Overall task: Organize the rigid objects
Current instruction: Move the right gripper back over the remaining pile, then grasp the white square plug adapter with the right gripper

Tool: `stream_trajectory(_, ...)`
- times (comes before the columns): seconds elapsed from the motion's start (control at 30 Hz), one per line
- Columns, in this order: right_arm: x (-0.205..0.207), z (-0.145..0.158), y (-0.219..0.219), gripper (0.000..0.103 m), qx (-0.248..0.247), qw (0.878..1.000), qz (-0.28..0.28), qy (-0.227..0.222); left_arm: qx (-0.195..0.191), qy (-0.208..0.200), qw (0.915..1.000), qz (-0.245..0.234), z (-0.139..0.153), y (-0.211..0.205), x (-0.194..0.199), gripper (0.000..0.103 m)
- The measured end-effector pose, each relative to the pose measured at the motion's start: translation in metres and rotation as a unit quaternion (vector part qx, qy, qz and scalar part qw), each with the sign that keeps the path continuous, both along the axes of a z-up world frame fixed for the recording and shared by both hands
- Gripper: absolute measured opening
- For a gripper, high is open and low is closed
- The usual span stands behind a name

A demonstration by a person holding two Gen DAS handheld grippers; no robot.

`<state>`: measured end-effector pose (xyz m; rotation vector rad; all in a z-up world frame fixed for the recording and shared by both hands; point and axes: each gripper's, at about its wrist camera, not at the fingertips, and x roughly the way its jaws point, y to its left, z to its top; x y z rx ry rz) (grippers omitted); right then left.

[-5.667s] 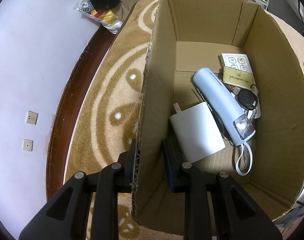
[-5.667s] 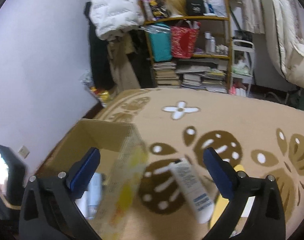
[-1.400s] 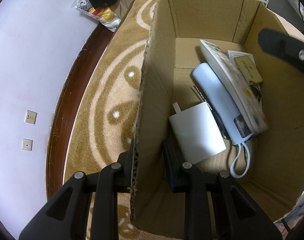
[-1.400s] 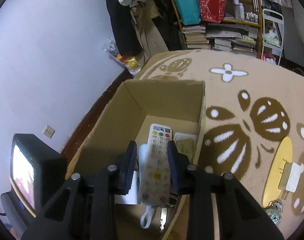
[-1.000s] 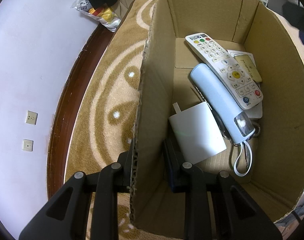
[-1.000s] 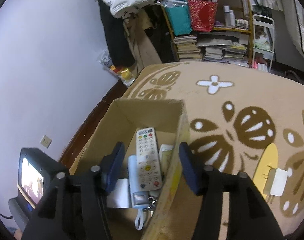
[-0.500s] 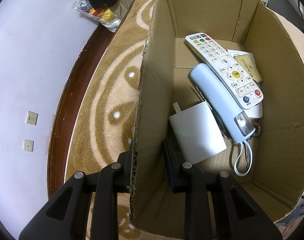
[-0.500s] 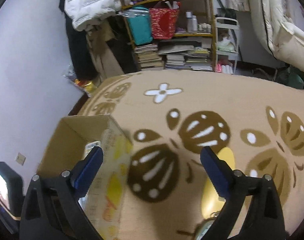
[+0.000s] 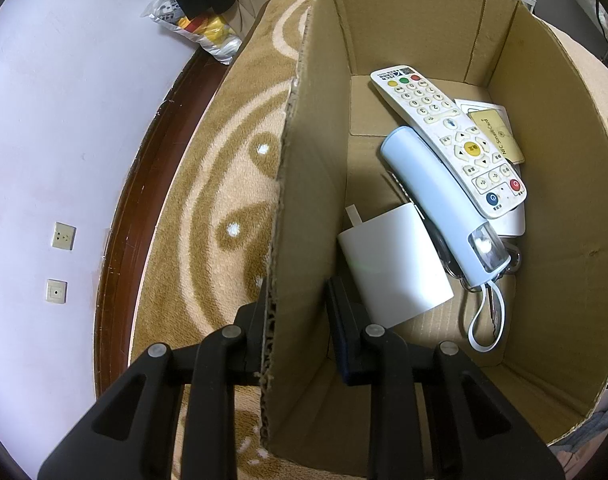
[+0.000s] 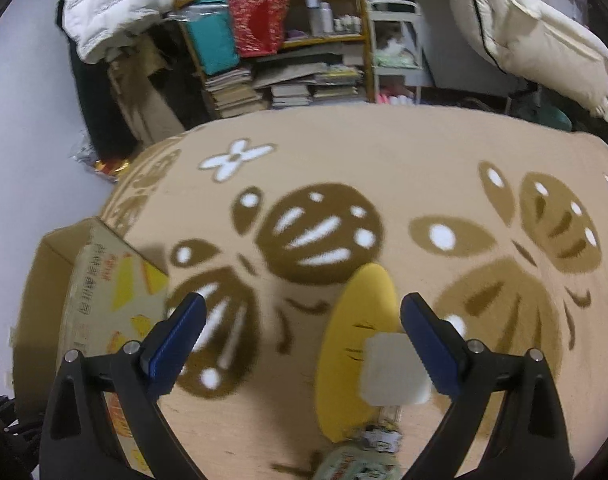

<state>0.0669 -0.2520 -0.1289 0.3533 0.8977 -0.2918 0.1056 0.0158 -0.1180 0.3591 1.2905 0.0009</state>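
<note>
Rough corrugated cardboard box (image 9: 312,200), plush pile carpet (image 9: 224,184), and a smooth glossy plastic remote (image 9: 448,140).

A patterned tan carpet (image 10: 384,152) is covering the floor; a cluttered shelf (image 10: 288,44) is standing against the pale wall (image 9: 44,128).

In the cardboard box (image 9: 564,184), the remote (image 9: 448,140) lies on the flashlight (image 9: 440,204), right of the adapter (image 9: 392,264).

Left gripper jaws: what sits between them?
In the left wrist view, the left gripper is clamped on the near wall of the cardboard box; only that corrugated wall lies between the jaws.
</note>
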Motion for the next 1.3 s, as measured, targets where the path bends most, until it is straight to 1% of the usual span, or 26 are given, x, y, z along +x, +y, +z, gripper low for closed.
stream_trajectory(0.07,-0.003,-0.005,-0.006,0.101,0.018,1.000,-0.008,0.003,0.001,0.000,1.0000,0.000,0.000,0.000,0.000,0.025)
stream_trajectory(0.13,-0.005,-0.011,-0.012,0.092,0.041,0.999,-0.013,0.009,0.002,-0.001,1.0000,-0.001,0.000,0.000,0.000,0.025)
stream_trajectory(0.2,-0.007,-0.016,-0.013,0.088,0.049,0.999,-0.012,0.019,0.002,-0.001,1.0000,-0.001,0.000,0.000,0.000,0.025)
stream_trajectory(0.3,-0.009,-0.022,-0.015,0.088,0.056,0.998,-0.019,0.030,0.002,-0.001,1.0000,-0.001,0.000,0.000,-0.001,0.025)
stream_trajectory(0.5,-0.018,-0.030,-0.025,0.088,0.065,0.996,-0.044,0.028,0.002,-0.001,1.0000,-0.001,0.000,0.000,0.000,0.025)
stream_trajectory(0.57,-0.020,-0.035,-0.030,0.087,0.075,0.995,-0.051,0.031,0.004,-0.001,1.0000,-0.002,0.000,0.000,-0.001,0.025)
stream_trajectory(0.6,-0.021,-0.037,-0.032,0.083,0.078,0.995,-0.054,0.032,0.004,-0.001,1.0000,-0.002,0.000,-0.001,-0.001,0.025)
stream_trajectory(0.63,-0.023,-0.037,-0.034,0.077,0.074,0.995,-0.059,0.033,0.005,-0.001,1.0000,-0.002,0.000,0.000,-0.001,0.025)
stream_trajectory(0.7,-0.024,-0.037,-0.038,0.072,0.072,0.995,-0.067,0.034,0.006,-0.001,1.0000,-0.003,0.001,0.000,-0.001,0.025)
stream_trajectory(0.8,-0.026,-0.040,-0.046,0.071,0.073,0.993,-0.083,0.040,0.004,-0.001,1.0000,-0.002,0.001,0.000,-0.002,0.025)
stream_trajectory(0.97,-0.028,-0.052,-0.053,0.071,0.092,0.989,-0.101,0.061,0.004,0.000,1.0000,-0.002,0.000,0.000,-0.002,0.025)
stream_trajectory(1.0,-0.028,-0.054,-0.053,0.071,0.092,0.989,-0.099,0.063,0.004,0.000,1.0000,-0.002,0.000,0.000,-0.002,0.025)
stream_trajectory(1.03,-0.026,-0.055,-0.051,0.068,0.091,0.989,-0.097,0.065,0.004,-0.001,1.0000,-0.002,0.000,0.000,-0.002,0.025)
stream_trajectory(1.07,-0.025,-0.056,-0.048,0.063,0.088,0.990,-0.090,0.070,0.004,-0.001,1.0000,-0.002,0.000,0.000,-0.002,0.025)
stream_trajectory(1.1,-0.023,-0.057,-0.046,0.050,0.082,0.990,-0.087,0.077,0.004,-0.001,1.0000,-0.002,0.000,0.000,-0.002,0.025)
stream_trajectory(1.13,-0.020,-0.057,-0.043,0.047,0.069,0.990,-0.083,0.086,0.004,-0.001,1.0000,-0.002,0.000,0.000,-0.002,0.025)
stream_trajectory(1.23,-0.017,-0.051,-0.035,0.047,0.052,0.993,-0.064,0.085,0.005,-0.001,1.0000,-0.002,0.000,0.000,-0.002,0.025)
stream_trajectory(1.3,-0.015,-0.045,-0.028,0.047,0.046,0.995,-0.050,0.074,0.005,-0.001,1.0000,-0.003,0.000,0.000,-0.002,0.025)
